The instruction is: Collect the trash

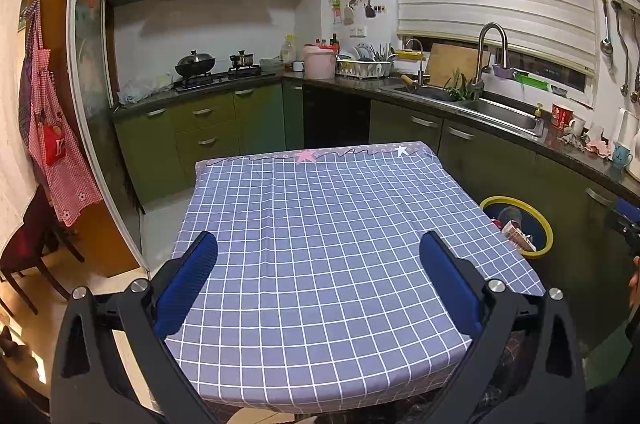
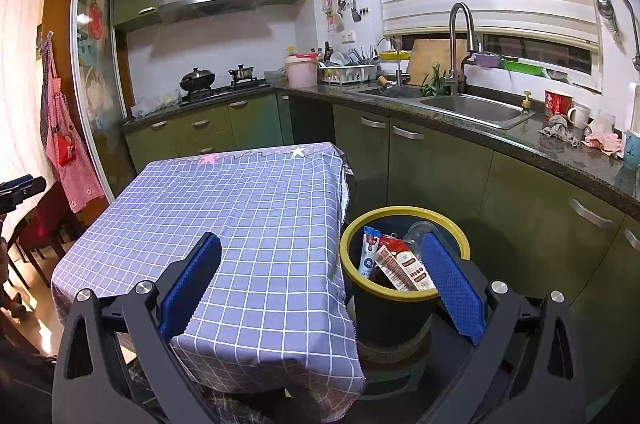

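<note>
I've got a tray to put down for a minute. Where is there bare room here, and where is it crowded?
The checked tablecloth is bare from the star-trimmed far edge to the near edge, between both open tongs. Crowded: the yellow-rimmed bin beside the table holds wrappers, and the counter right of the sink carries mugs and rags.

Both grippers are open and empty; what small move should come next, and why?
Probably draw both back and stop. The tablecloth shows no trash, wrappers already sit in the bin, and the left gripper and right gripper hold nothing.
</note>
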